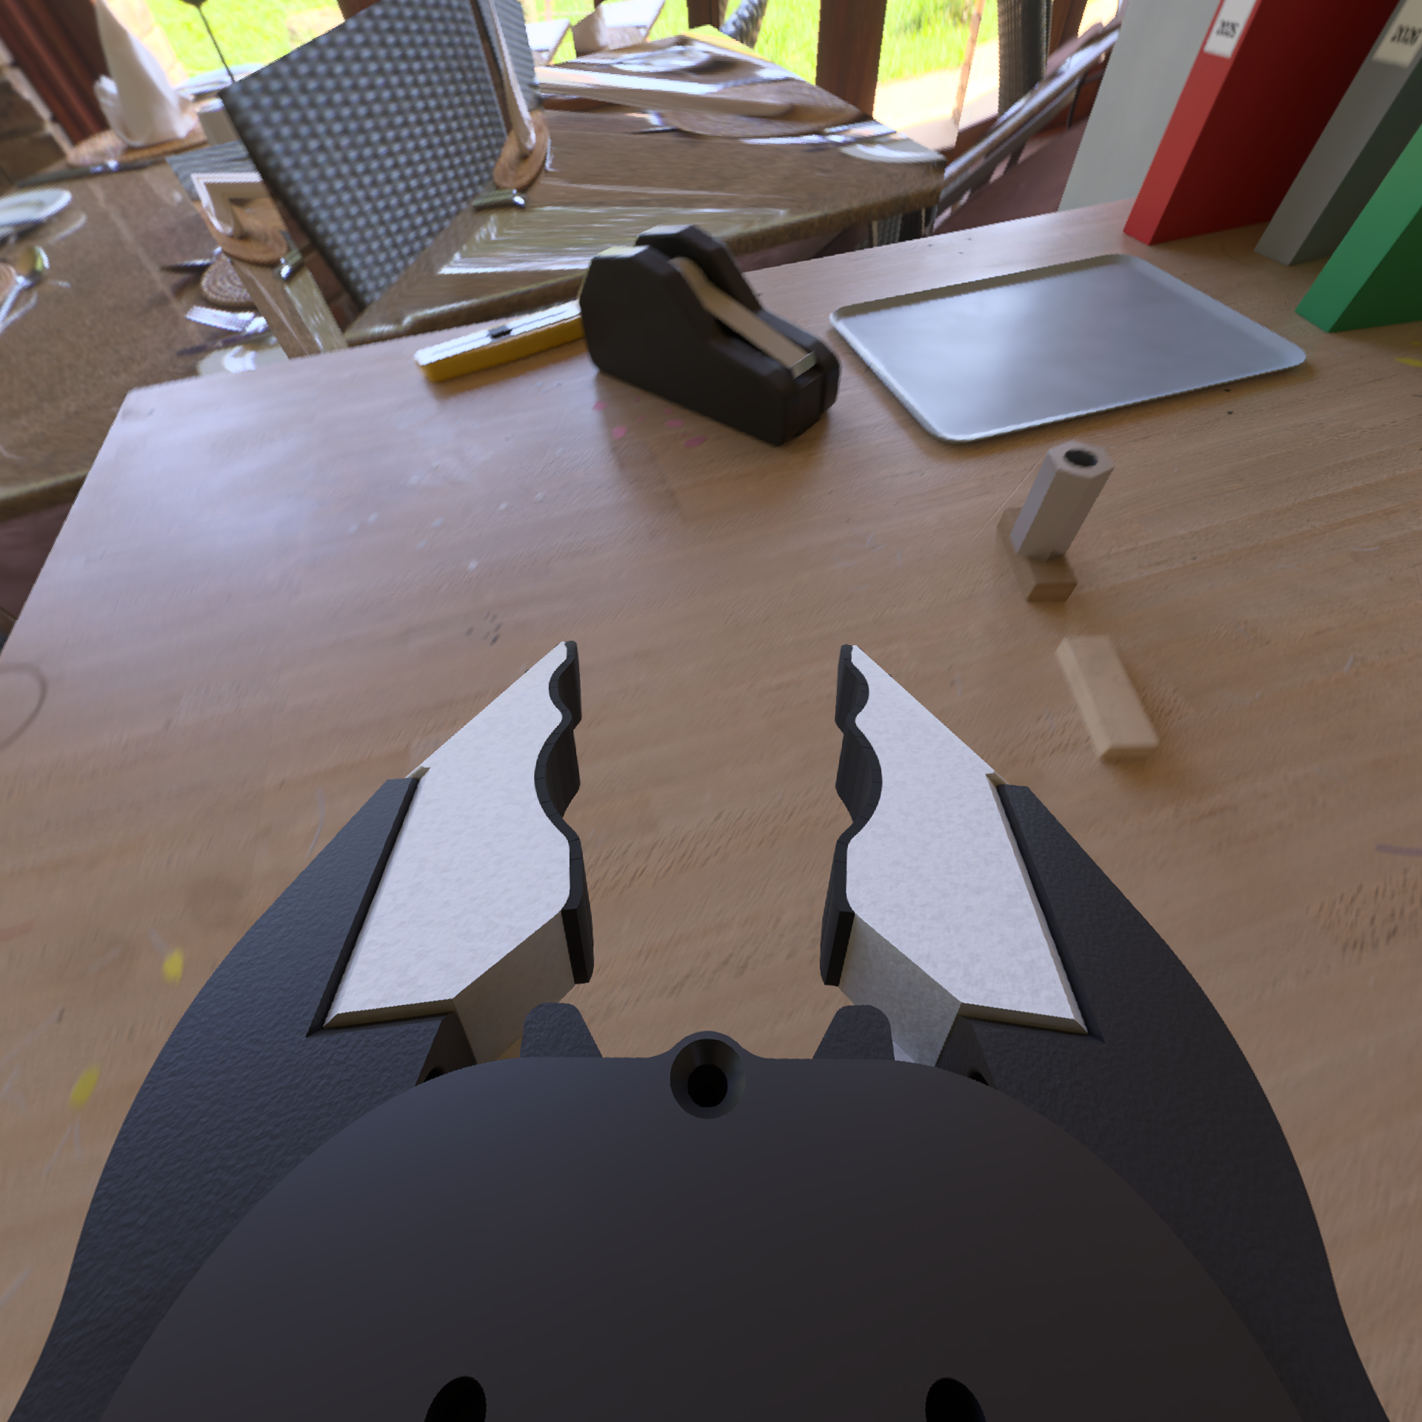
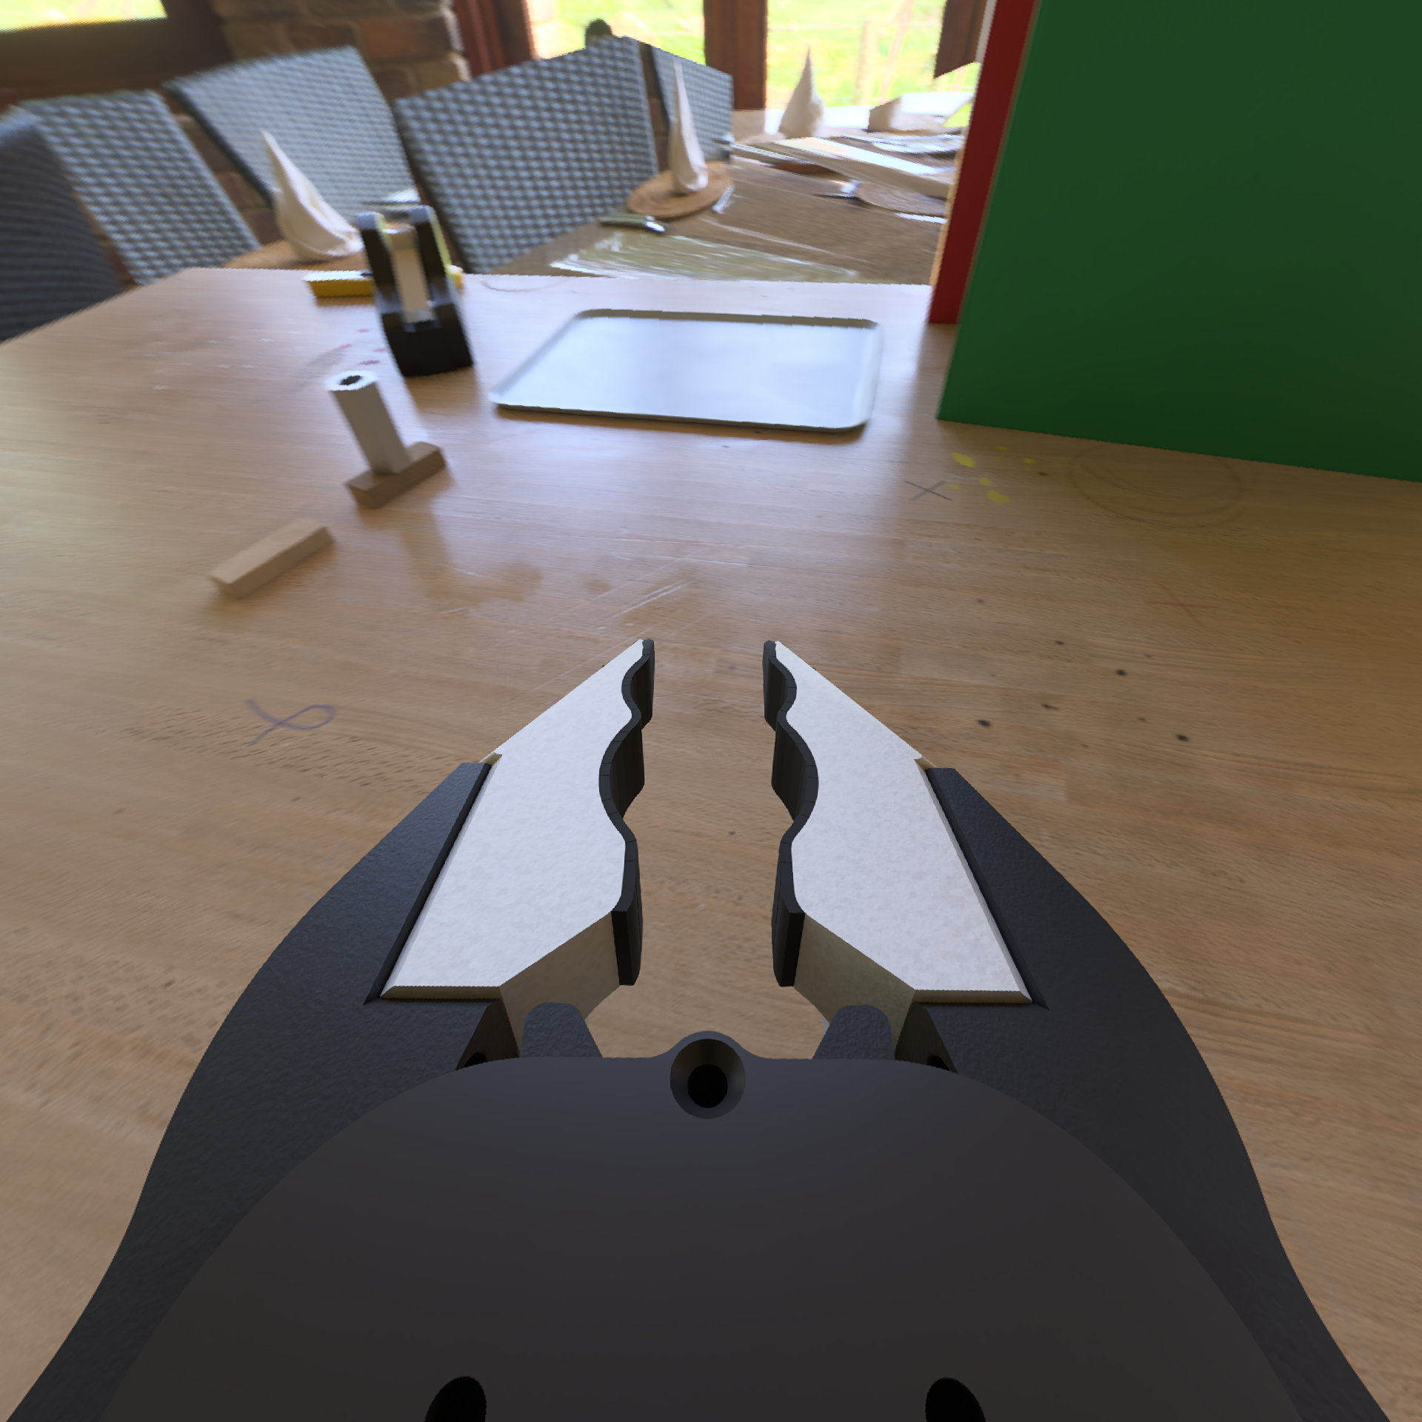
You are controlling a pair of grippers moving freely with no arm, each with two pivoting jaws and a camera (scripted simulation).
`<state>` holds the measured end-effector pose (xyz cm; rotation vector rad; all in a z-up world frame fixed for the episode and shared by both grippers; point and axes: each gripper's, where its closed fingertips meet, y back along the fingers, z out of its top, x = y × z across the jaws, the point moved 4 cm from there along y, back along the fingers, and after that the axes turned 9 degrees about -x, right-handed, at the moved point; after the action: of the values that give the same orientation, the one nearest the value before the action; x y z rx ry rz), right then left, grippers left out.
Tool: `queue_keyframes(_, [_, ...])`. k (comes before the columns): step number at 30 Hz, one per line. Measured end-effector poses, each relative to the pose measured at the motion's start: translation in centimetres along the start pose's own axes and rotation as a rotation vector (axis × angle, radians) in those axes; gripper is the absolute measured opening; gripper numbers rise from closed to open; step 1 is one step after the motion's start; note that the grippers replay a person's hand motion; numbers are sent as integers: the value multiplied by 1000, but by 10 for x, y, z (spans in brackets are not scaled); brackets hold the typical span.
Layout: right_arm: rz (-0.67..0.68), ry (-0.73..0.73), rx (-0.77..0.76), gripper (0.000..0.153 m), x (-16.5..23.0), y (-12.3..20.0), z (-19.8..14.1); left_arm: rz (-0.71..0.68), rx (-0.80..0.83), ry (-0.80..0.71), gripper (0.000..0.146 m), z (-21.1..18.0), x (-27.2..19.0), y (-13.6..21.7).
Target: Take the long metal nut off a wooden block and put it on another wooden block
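Observation:
A long grey hexagonal metal nut (image 1: 1058, 500) stands upright on a small wooden block (image 1: 1046, 581), far right in the left wrist view. In the right wrist view the nut (image 2: 369, 423) and its block (image 2: 396, 475) are far left. A second, bare wooden block (image 1: 1106, 698) lies flat on the table nearer to me; it also shows in the right wrist view (image 2: 271, 557). My left gripper (image 1: 708, 654) is open and empty above the table, left of both blocks. My right gripper (image 2: 708, 650) is open and empty, right of them.
A black tape dispenser (image 1: 704, 335) and a yellow utility knife (image 1: 500, 350) sit at the table's far edge. A grey metal tray (image 1: 1066, 346) lies behind the nut. Upright binders, red (image 1: 1246, 115) and green (image 2: 1200, 231), stand at the right.

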<state>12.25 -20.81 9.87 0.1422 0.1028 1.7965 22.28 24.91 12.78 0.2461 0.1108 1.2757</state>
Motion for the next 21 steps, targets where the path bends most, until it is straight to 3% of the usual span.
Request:
queue_keyframes(3, [-57,-12,44,28,-13,-9,-4,11,-42,85,59,-27,28,26])
queue_keyframes(5, [-81,-11,48,28,-24,-12,-4,23,0,221,38,-35,39,26])
queue_keyframes(7, [-136,-15,67,28,-35,-10,-7,-31,35,306,30,-39,47,21])
queue_keyframes(8, [-142,-40,75,29,-39,-8,-9,-26,56,323,32,-44,52,19])
queue_keyframes(10, [-143,-91,78,29,-43,-2,-11,-10,103,336,52,-50,60,17])
queue_keyframes(11, [-146,-101,81,29,-44,1,-12,-6,98,341,55,-49,63,18])
queue_keyframes(21, [-160,-132,77,29,-48,25,-10,54,50,258,56,-41,77,33])
